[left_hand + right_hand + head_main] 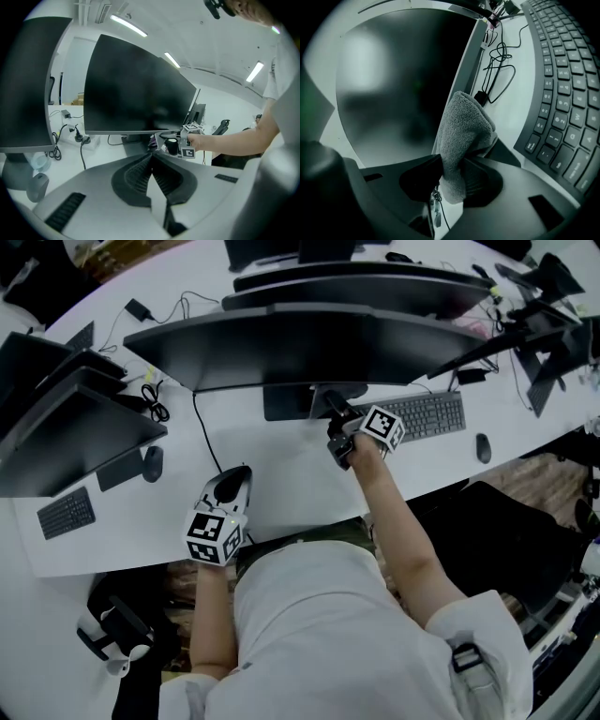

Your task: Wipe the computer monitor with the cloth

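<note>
Grey fluffy cloth, frame centre, clamped in the jaws of the right gripper at the lower edge of the wide black computer monitor; left gripper, jaws pressed together on nothing, over the white desk.

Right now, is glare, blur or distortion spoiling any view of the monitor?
Right gripper view: heavy fisheye bend; a pale soft reflection on the dark monitor; cloth sharp. Left gripper view: bright ceiling lights, monitor dark, no harsh glare. Head view: desk edge curves; screen face unseen from above.
</note>
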The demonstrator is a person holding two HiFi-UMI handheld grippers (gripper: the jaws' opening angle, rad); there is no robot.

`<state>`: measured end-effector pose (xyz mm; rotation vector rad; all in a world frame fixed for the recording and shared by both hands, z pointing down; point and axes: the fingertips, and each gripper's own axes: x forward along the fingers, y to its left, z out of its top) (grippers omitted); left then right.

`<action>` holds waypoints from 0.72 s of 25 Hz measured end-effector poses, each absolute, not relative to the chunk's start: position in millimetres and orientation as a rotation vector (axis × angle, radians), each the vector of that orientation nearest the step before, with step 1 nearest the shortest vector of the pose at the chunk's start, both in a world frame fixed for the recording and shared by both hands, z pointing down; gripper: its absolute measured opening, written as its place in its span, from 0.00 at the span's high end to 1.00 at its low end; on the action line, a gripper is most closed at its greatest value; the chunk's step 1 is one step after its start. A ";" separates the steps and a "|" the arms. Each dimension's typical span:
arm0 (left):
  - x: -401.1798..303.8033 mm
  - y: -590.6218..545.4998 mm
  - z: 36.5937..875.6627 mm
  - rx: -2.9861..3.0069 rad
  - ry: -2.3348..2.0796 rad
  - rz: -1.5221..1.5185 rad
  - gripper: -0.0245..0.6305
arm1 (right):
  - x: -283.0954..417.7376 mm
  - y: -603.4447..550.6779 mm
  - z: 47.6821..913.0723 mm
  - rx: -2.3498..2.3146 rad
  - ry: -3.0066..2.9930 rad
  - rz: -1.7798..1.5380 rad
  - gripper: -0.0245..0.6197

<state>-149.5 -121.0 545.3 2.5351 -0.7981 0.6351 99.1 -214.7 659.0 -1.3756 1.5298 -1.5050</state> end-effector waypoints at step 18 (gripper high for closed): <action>-198.3 -136.6 547.4 2.482 -0.904 0.564 0.97 | -1.6 -250.1 658.0 -1.273 1.673 -1.609 0.78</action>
